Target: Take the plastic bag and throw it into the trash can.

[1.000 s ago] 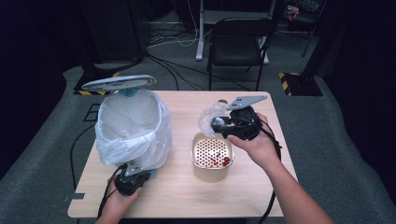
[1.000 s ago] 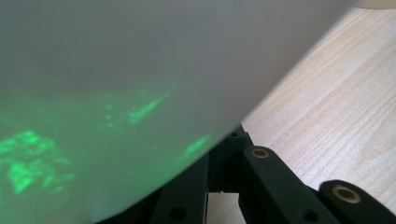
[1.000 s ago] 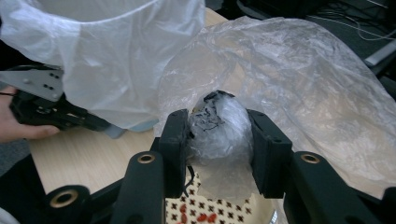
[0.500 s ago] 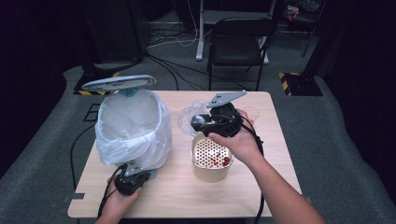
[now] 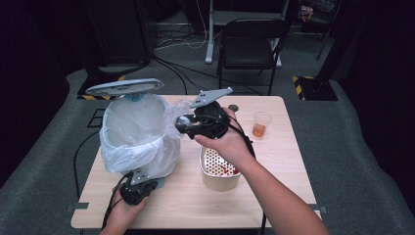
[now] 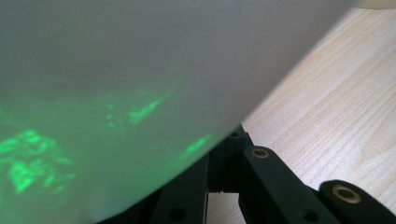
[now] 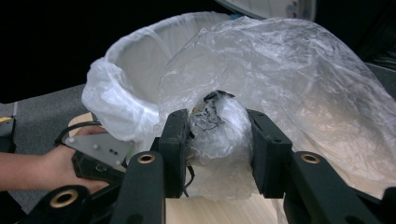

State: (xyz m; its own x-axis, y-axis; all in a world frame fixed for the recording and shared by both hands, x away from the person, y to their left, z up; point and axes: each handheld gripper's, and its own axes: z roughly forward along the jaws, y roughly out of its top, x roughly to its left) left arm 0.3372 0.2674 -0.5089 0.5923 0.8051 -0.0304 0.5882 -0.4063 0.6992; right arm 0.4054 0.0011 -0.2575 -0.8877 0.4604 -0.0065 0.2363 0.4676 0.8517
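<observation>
A translucent white plastic bag [image 6: 140, 84] looms across most of the left gripper view, its skin smooth and blurred from closeness, with patches of green light glowing through its lower left part. Beneath its curved edge, the black jaws of the left tool [image 6: 224, 182] rise from the bottom of the frame, drawn close together, their upper ends hidden behind the plastic. Brass-ringed holes dot the jaw arms. To the right, the pale wooden desk [image 6: 336, 107] runs away at a slant, its grain sharp in the light.
</observation>
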